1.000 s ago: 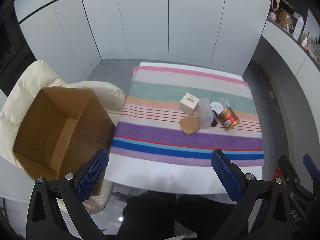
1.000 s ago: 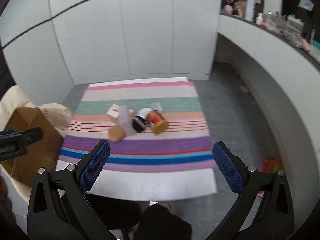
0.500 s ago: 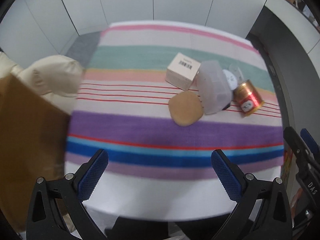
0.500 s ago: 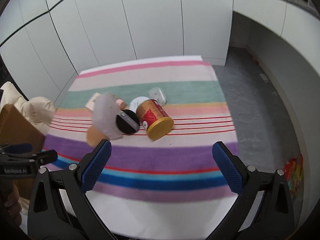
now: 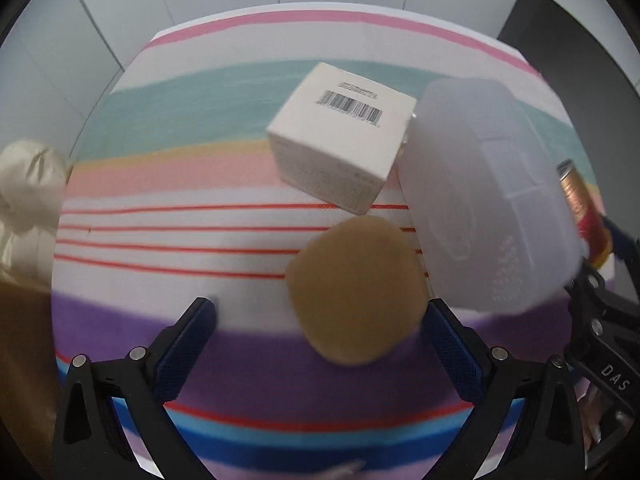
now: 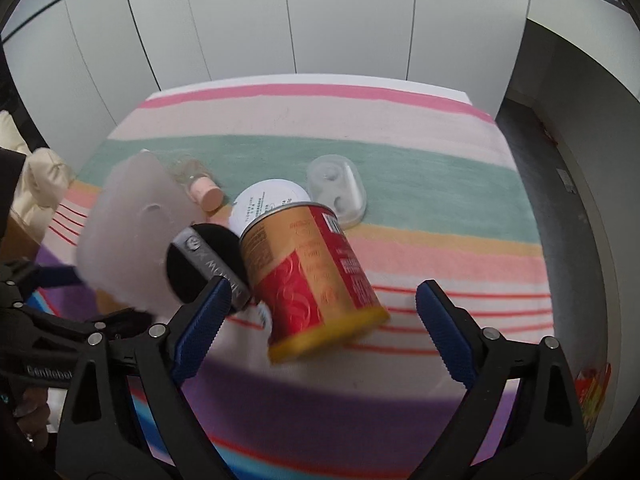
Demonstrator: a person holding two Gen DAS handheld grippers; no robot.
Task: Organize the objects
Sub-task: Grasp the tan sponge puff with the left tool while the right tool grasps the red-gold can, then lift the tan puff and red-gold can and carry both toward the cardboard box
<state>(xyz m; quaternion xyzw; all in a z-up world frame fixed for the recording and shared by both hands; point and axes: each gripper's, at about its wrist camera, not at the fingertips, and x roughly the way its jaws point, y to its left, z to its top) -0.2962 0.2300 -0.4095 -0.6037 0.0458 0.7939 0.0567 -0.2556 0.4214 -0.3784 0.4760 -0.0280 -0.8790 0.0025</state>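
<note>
Pickup step, both hands at once. The right gripper (image 6: 322, 312) is closing its jaws around the red can (image 6: 312, 276), not yet touching. The left gripper (image 5: 320, 332) stands apart, the tan sponge (image 5: 356, 292) toward 1 o'clock; next, close squarely.

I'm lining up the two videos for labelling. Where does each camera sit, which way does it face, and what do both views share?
Left wrist: on the left tongs, looking steeply down at the tan sponge and white barcoded box; both blue pads show, open, plus the other tongs at the right edge.
Right wrist: on the right tongs, angled down at the red-and-gold can lying between its closing pads, untouched; a hand shows lower left.
Shared: the striped cloth, frosted plastic box and the can.
</note>
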